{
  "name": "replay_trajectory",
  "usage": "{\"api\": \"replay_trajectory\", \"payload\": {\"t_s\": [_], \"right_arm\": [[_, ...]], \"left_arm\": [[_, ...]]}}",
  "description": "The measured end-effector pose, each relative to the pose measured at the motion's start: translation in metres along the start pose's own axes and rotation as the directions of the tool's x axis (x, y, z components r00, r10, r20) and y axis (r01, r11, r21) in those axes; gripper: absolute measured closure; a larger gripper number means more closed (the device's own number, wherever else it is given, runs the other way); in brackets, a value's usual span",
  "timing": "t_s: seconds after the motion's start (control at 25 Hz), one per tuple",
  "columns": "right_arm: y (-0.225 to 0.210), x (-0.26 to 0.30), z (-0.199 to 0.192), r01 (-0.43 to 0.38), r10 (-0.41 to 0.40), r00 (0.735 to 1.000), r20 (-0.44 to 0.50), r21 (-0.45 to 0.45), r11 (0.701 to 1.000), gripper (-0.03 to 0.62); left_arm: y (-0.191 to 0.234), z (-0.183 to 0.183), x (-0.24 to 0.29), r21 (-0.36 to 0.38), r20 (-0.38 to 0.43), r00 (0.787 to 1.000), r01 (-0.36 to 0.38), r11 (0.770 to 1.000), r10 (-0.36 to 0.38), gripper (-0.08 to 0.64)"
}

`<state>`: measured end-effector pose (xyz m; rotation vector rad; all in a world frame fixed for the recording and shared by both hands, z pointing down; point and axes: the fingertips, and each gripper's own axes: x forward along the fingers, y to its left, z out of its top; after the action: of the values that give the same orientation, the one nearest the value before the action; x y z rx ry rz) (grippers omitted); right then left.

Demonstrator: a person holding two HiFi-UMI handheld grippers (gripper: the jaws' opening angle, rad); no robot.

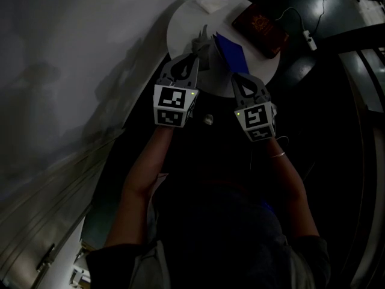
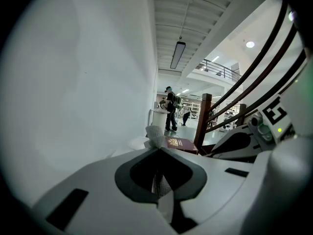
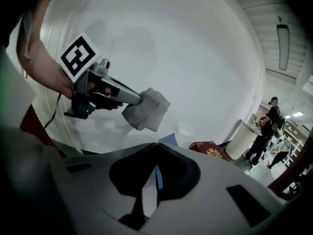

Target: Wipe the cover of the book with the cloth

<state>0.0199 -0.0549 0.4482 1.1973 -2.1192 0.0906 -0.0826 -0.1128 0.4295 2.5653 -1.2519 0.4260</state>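
A thin blue book (image 1: 231, 54) lies slanted over the round white table (image 1: 180, 23), and my right gripper (image 1: 239, 75) is shut on its near edge. In the right gripper view the blue cover (image 3: 167, 139) and white pages show between the shut jaws of the right gripper (image 3: 157, 145). My left gripper (image 1: 195, 56) is shut on a crumpled grey cloth (image 1: 202, 41), just left of the blue book. The cloth (image 2: 155, 136) sticks up past the tips of the left gripper (image 2: 157, 150). A dark red book (image 1: 260, 30) with a gold emblem lies at the table's far right.
A folded white sheet or cloth (image 1: 212, 3) lies at the table's far edge. A white wall (image 1: 72, 53) runs along the left. A white cable and plug (image 1: 308, 38) lie on the dark floor to the right. Curved stair railings (image 2: 254, 82) and people (image 2: 171, 109) stand further off.
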Motion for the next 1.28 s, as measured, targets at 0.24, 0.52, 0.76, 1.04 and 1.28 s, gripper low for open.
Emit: {"api": "replay_trajectory", "payload": {"t_s": [0.24, 0.52, 0.76, 1.04, 1.28], "right_arm": [[-0.038, -0.018, 0.004, 0.095, -0.103, 0.994, 0.038, 0.159, 0.983, 0.563], [-0.082, -0.044, -0.016, 0.183, -0.221, 0.974, 0.055, 0.395, 0.9, 0.561], [-0.11, -0.069, -0.048, 0.244, -0.32, 0.947, 0.032, 0.575, 0.781, 0.561], [-0.127, -0.084, -0.083, 0.256, -0.373, 0.928, 0.011, 0.709, 0.657, 0.561], [-0.138, -0.091, -0.105, 0.261, -0.397, 0.918, -0.008, 0.767, 0.587, 0.561]], "left_arm": [[-0.01, 0.006, 0.006, 0.021, 0.006, 0.999, 0.032, 0.999, -0.032, 0.535], [-0.026, 0.013, 0.011, 0.048, 0.007, 0.997, 0.079, 0.996, -0.079, 0.534], [-0.044, 0.018, 0.015, 0.078, -0.006, 0.991, 0.131, 0.988, -0.131, 0.534], [-0.075, 0.023, 0.033, 0.113, -0.016, 0.977, 0.211, 0.971, -0.21, 0.534], [-0.108, 0.024, 0.047, 0.137, -0.03, 0.952, 0.307, 0.942, -0.306, 0.534]]}}
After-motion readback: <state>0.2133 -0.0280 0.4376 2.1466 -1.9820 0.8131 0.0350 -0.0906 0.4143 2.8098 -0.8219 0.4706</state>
